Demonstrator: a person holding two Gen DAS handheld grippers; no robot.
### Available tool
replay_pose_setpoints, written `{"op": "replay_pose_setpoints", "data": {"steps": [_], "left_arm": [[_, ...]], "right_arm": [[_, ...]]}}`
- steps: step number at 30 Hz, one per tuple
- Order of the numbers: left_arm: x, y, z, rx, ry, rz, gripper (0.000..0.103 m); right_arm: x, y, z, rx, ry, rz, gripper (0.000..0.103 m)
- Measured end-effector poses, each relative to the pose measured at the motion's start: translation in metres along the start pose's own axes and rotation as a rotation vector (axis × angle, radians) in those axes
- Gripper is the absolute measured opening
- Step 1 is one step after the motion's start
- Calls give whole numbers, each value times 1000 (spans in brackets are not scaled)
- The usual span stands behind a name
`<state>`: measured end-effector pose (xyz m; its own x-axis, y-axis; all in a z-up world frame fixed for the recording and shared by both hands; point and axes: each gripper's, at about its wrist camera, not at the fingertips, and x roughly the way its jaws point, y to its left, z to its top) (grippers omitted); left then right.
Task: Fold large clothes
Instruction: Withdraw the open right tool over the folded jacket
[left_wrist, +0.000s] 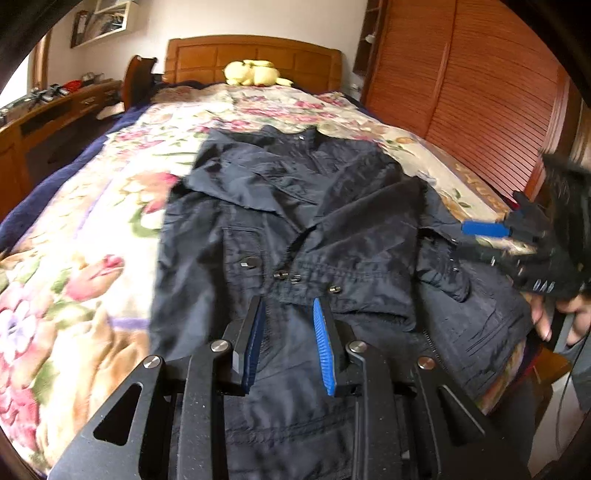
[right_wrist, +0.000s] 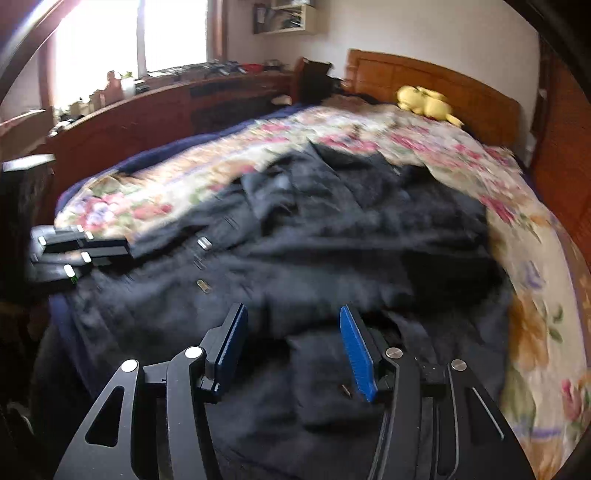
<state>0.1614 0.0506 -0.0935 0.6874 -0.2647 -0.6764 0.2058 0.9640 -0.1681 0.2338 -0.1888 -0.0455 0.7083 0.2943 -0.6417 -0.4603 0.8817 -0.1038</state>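
Now one dark jacket (left_wrist: 295, 221) lies on one floral bed (left_wrist: 92, 221), both tongs, left (left_wrist: 288, 314) and right (right_wrist: 291, 321), spread, empty.

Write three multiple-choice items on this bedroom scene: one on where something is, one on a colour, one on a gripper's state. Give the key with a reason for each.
1. Where does the yellow plush toy lie?
A. on the dark jacket
B. at the head of the bed, by the wooden headboard
C. on the desk

2. What colour are the pads on the gripper fingers?
A. blue
B. red
C. green

3. How does the left gripper stand?
A. shut on the jacket
B. open, with nothing between its fingers
C. shut on the blanket

Key:
1 B, the toy sits against the headboard, beyond the floral blanket.
2 A, blue ribbed pads show in both views.
3 B, its fingers are apart above the dark jacket, clamping no fabric.
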Motion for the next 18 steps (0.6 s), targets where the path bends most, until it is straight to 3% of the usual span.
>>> {"op": "replay_pose_setpoints", "data": {"steps": [9,18], "left_arm": [[42,-27,8,80,102,-37,30],[53,-44,6,117,120,-55,30]], "right_arm": [[10,-48,-51,114,77,-115,54],[12,-108,-30,236,79,-188,54]]}}
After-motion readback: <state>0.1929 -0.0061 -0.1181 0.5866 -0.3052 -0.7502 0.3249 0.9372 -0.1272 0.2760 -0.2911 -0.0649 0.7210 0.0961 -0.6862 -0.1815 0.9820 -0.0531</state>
